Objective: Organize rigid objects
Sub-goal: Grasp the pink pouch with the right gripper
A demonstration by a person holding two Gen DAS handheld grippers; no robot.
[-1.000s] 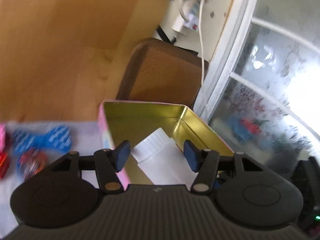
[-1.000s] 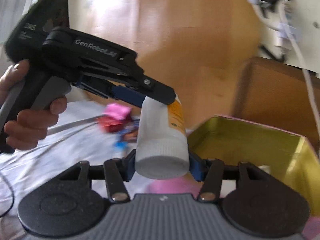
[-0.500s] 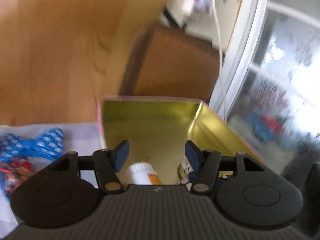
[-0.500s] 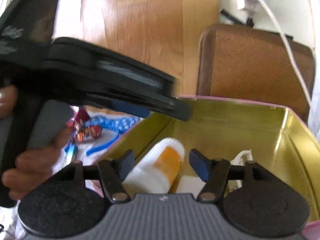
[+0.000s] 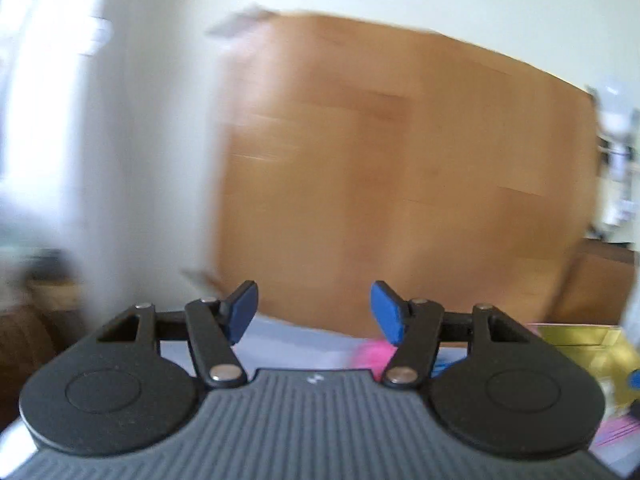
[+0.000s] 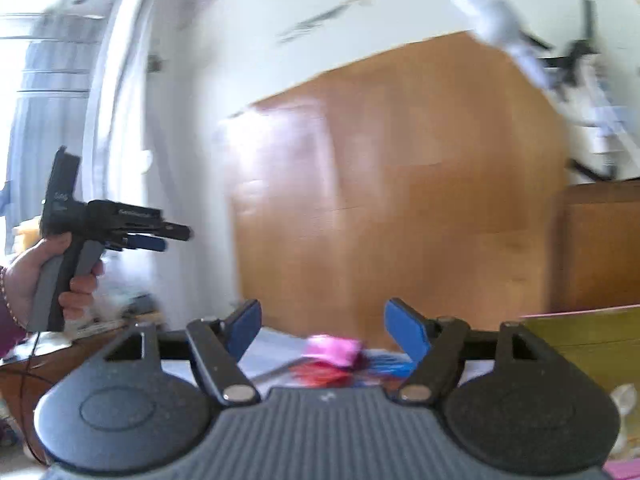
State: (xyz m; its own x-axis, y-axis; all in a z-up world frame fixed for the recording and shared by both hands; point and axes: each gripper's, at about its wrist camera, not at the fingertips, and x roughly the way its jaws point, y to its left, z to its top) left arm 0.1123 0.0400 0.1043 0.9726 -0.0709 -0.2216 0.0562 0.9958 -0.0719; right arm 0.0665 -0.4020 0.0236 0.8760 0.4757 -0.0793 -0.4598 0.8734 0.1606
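Note:
Both views are blurred by motion. My left gripper [image 5: 314, 312] is empty and its jaws are opening, aimed at a wooden panel [image 5: 400, 176]. The gold tin box [image 5: 576, 340] shows at that view's lower right edge. My right gripper [image 6: 323, 330] is empty too, jaws opening, with a pink item [image 6: 334, 350] and red and blue trinkets [image 6: 320, 374] lying on the white cloth beyond it. The tin box [image 6: 588, 348] is at the right. In the right wrist view a hand holds the left gripper [image 6: 150, 240] up at the far left.
A wooden panel [image 6: 400, 184] leans against the white wall. A brown chair back [image 6: 600, 248] stands behind the tin. A bright window [image 6: 44, 92] fills the left. Cables and a white fixture [image 6: 560, 68] hang at upper right.
The right gripper let the white bottle go into the tin, opened and lifted away. The left gripper swung left, away from the tin, and now faces the wooden panel.

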